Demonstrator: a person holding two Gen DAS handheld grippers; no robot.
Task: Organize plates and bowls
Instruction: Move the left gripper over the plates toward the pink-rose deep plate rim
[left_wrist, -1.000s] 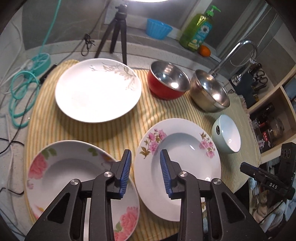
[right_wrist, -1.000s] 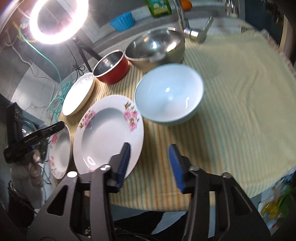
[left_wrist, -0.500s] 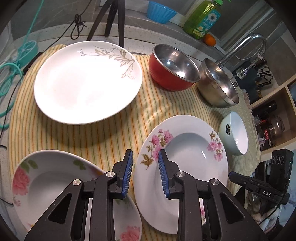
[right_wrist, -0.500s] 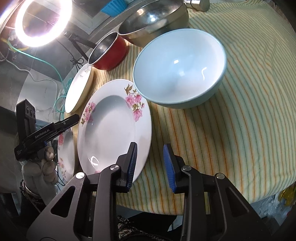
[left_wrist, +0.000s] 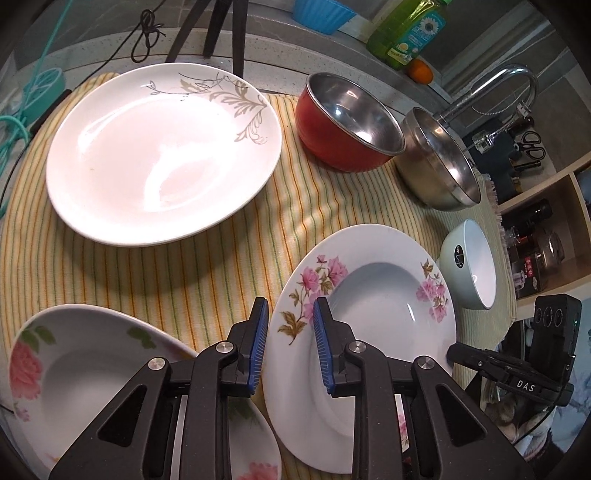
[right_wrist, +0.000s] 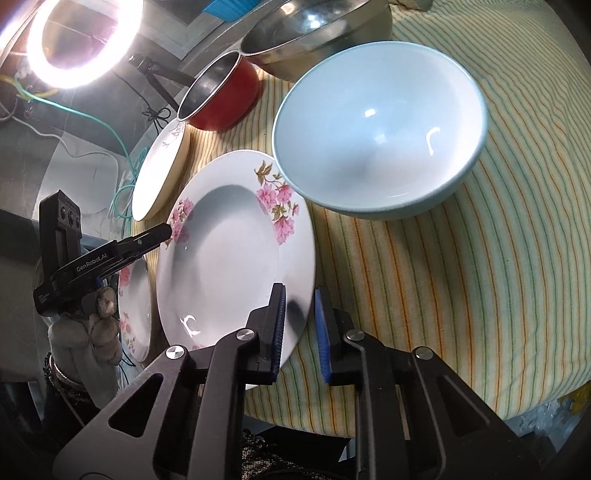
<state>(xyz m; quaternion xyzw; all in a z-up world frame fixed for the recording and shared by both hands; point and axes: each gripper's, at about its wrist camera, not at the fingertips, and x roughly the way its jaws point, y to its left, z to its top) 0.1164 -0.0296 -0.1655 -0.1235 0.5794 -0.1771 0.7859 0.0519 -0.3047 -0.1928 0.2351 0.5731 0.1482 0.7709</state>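
Both grippers have narrowed and closed in on the pink-flowered plate (left_wrist: 369, 325) lying on the striped cloth (left_wrist: 207, 273). Left gripper (left_wrist: 290, 347) and right gripper (right_wrist: 298, 326) straddle opposite rims, jaws slightly apart, not yet pinching. Risk: uneven clamping lets glazed rim slip.

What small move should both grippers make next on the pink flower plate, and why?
Probably close both. The left gripper and right gripper each straddle opposite edges of the pink flower plate, with the rim between open jaws and gaps still showing beside the pads. Pinching first should let the plate lift level off the striped cloth.
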